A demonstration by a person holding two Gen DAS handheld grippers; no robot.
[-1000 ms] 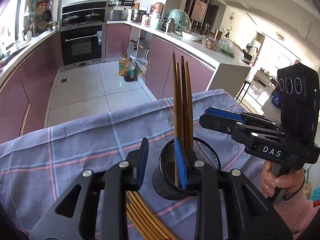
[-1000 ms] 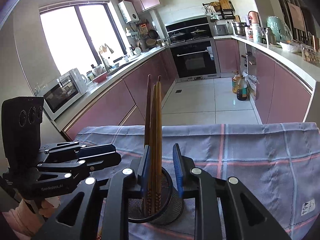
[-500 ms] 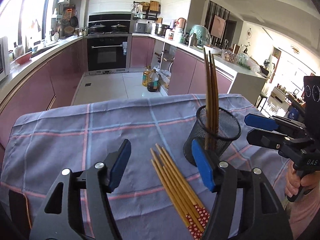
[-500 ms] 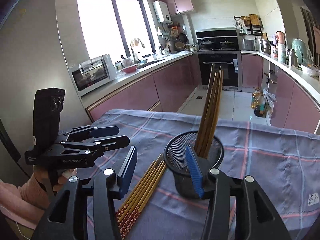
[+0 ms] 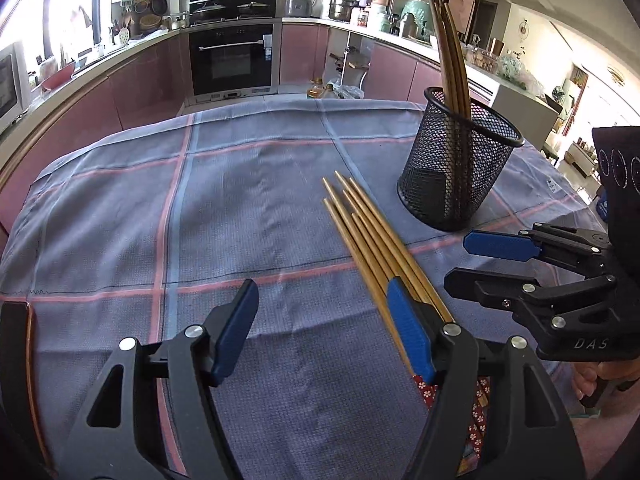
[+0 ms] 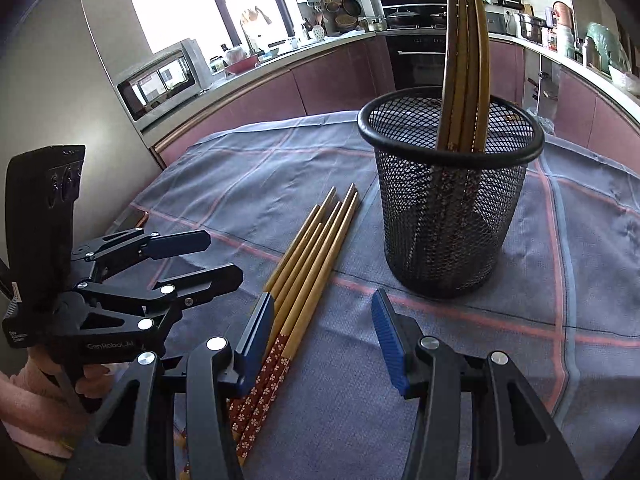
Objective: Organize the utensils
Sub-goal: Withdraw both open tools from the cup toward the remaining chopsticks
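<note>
A black mesh cup [image 5: 456, 168] [image 6: 448, 208] stands on the checked cloth with several wooden chopsticks [image 5: 452, 52] [image 6: 464, 60] upright in it. More chopsticks [image 5: 372, 240] [image 6: 312, 264] lie in a bundle on the cloth just left of the cup, red patterned ends towards me. My left gripper [image 5: 322, 334] [image 6: 224, 257] hovers low, its jaws opening, the bundle running under its right pad and nothing gripped. My right gripper [image 6: 323, 342] [image 5: 456, 259] stands open in front of the cup; the bundle passes by its left pad, not held.
The blue-grey cloth [image 5: 240, 200] covers the table. A dark flat object with a copper edge [image 5: 18, 360] [image 6: 132, 216] lies at the table's left edge. Pink kitchen cabinets, an oven [image 5: 232, 60] and a microwave [image 6: 160, 80] stand beyond. A hand in a pink sleeve [image 6: 36, 396] holds the left gripper.
Both grippers have drawn back from the cup and sunk towards the cloth, and their jaws have widened. The chopsticks they were at now stand free in the cup.
</note>
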